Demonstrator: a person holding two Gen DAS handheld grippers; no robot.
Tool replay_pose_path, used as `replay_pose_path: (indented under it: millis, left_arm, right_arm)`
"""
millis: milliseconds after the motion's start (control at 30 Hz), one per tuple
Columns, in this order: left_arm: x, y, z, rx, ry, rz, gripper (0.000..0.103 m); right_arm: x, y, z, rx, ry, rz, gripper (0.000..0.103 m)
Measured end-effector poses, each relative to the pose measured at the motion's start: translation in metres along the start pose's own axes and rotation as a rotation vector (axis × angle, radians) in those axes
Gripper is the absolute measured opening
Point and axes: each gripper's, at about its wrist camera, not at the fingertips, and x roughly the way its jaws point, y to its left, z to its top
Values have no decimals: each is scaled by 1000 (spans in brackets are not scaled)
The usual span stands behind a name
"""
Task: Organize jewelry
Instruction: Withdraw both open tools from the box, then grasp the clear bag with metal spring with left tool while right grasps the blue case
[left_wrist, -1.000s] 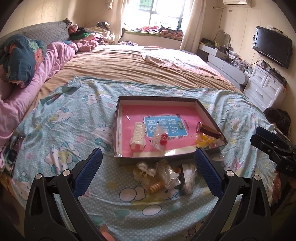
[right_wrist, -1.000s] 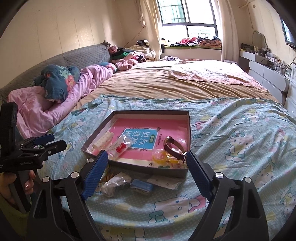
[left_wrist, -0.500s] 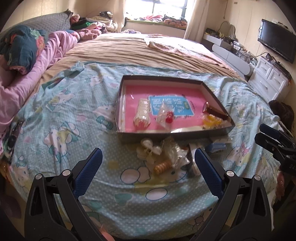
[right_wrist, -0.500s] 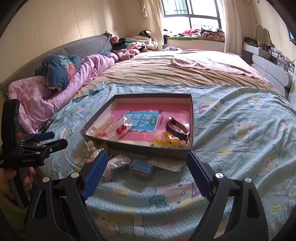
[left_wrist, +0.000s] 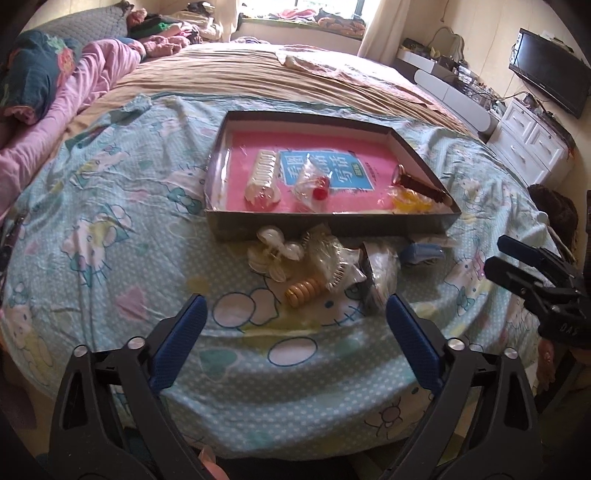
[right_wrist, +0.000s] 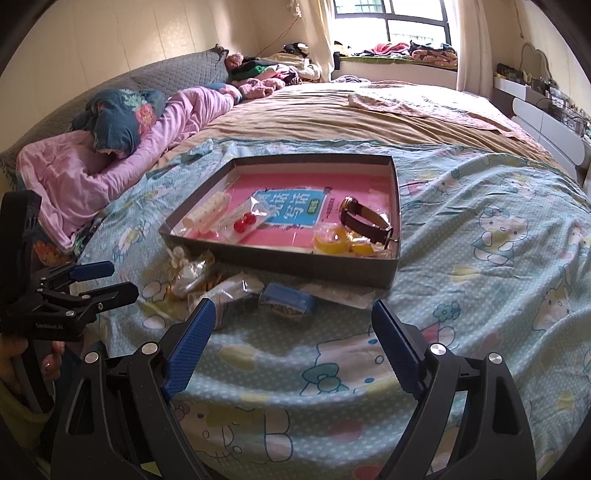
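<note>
i am looking across a wide bed (right_wrist: 332, 110) with a tan cover, a cartoon-cat sheet (left_wrist: 110, 221) lying over its near end. daylight is coming through a barred window (right_wrist: 391, 18), brightening the cluttered sill (right_wrist: 399, 51) below. pink bedding (right_wrist: 110, 155) is lying bunched along the grey quilted headboard (right_wrist: 166, 70). a flat television (left_wrist: 550, 81) is hanging on the cream wall above a white drawer unit (left_wrist: 532, 140).

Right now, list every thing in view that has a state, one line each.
left gripper: open, jaws just closing slightly, nothing between them
right gripper: open, empty
box: lidless, flat on the bedspread
watch: inside box, strap looped
red bead bag: inside box
wooden bead bracelet: outside box, on the bedspread
blue pouch: outside box
</note>
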Motion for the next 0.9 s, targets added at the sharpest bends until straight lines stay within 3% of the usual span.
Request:
replay_pose_path:
  millis: [167,333,900]
  left_arm:
    - [3,-7,-1,0,8,-42,68]
    - [14,-15,0,-14,35,-103,36]
    - [57,-15,18,-132,95,-137,36]
  right_arm:
    - [10,0,-7,-8,27,-12,85]
    - [21,-3,-16,-2,60,-19,85]
    - [38,-2,-24,9,88,9,79]
